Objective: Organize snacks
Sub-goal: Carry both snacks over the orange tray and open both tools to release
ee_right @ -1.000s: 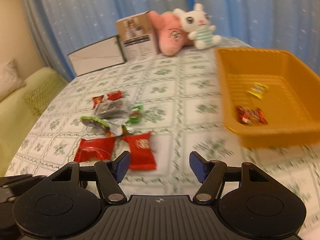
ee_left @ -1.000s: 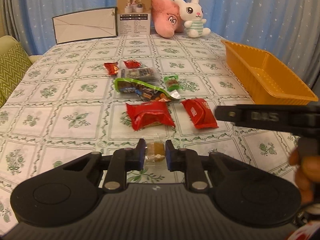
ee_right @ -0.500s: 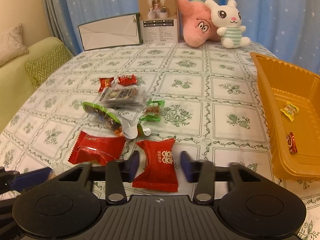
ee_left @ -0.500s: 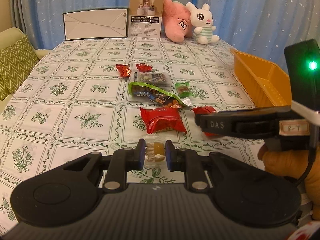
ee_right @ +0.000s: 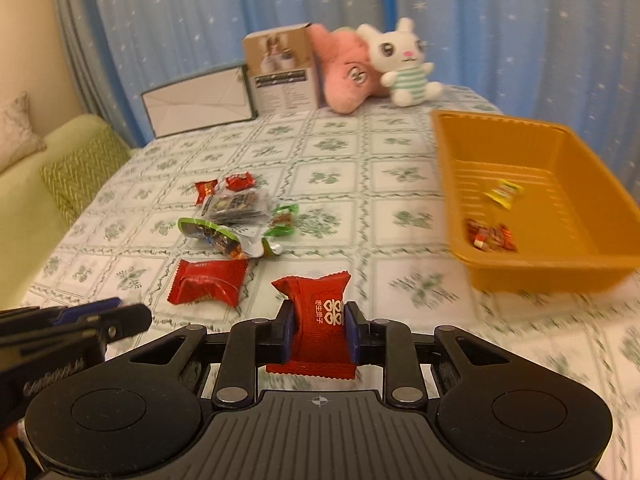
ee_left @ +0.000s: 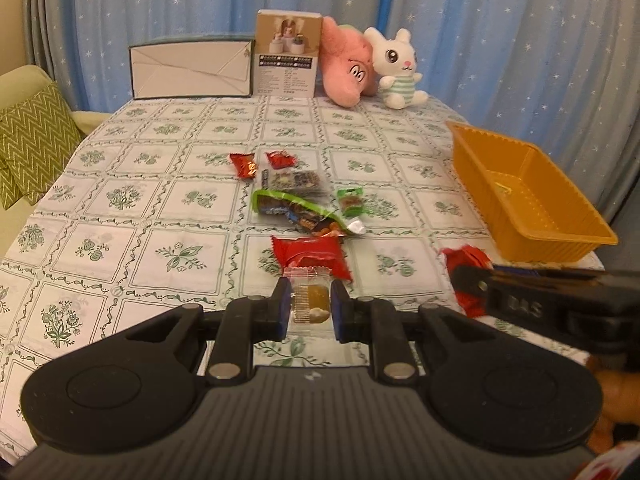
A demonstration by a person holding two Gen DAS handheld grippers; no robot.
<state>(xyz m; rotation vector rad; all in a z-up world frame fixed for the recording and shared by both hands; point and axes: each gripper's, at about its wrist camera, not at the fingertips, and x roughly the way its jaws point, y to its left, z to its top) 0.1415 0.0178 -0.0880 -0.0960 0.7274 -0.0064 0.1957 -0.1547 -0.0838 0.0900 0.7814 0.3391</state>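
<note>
Two snacks are now in the grippers instead of one. The red packet, lying loose on the cloth a second ago, sits pinched between the pads of the right gripper, whose jaws are closing on it, near the front edge of the table. The left gripper stays clamped on the small clear-wrapped sweet. To the right stands the orange tray, already holding two small sweets. Left of it a cluster of packets lies mid-table. Both loads look ready to carry to the tray.
</note>
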